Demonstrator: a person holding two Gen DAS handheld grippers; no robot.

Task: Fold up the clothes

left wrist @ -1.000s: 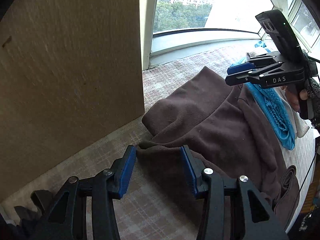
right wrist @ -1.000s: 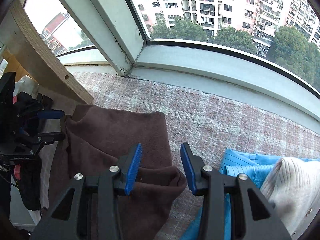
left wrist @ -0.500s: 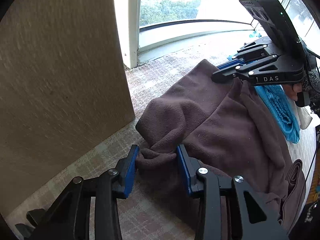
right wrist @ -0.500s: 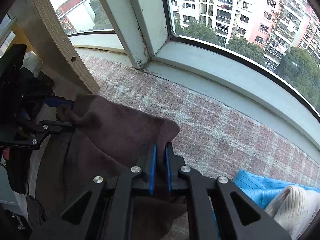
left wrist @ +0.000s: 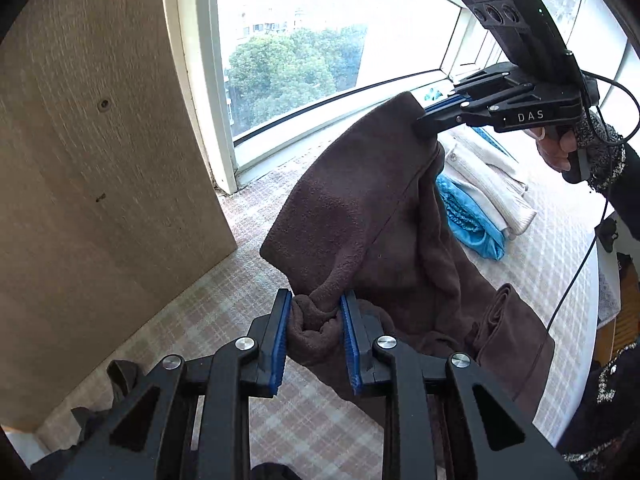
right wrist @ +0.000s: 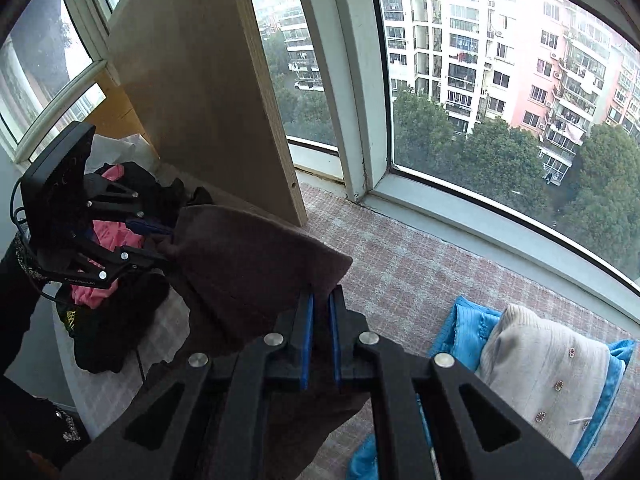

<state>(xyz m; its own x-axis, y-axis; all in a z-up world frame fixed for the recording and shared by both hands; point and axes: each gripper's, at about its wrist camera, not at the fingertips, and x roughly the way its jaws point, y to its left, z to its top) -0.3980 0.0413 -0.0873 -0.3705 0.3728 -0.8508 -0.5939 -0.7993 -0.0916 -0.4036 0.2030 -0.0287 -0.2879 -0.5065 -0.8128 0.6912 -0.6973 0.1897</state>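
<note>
The brown fleece garment (left wrist: 360, 216) hangs between the two grippers above the plaid-covered window ledge (left wrist: 208, 320), its lower part draped down onto the cloth. It is a large piece of thick, napped fleece, soft and limp, with no stiffness of its own; it sags wherever it is unsupported and is judged light enough for a two-point hold, though bulky. The nap should give the pads good friction, so slipping is unlikely. The best holds appear to be the corners or hems of one edge, kept taut between the grippers so the panel hangs flat for folding. A tall wooden board (left wrist: 100, 160) stands at the left of the ledge, matt and grainy, in front of the curved window frame (right wrist: 360, 120). On the far side lies a stack of finished items: a cream ribbed knit (right wrist: 548, 364) with small studs on top of a glossy blue garment (right wrist: 464, 328). A pile of black and pink clothes (right wrist: 116, 240) waits behind the left gripper. The right gripper (right wrist: 320, 320) has its blue pads nearly together, pinching a thin corner of the fleece. The left gripper (left wrist: 314, 336) has its fingers narrowed around a bunched wad of the same fabric.
</note>
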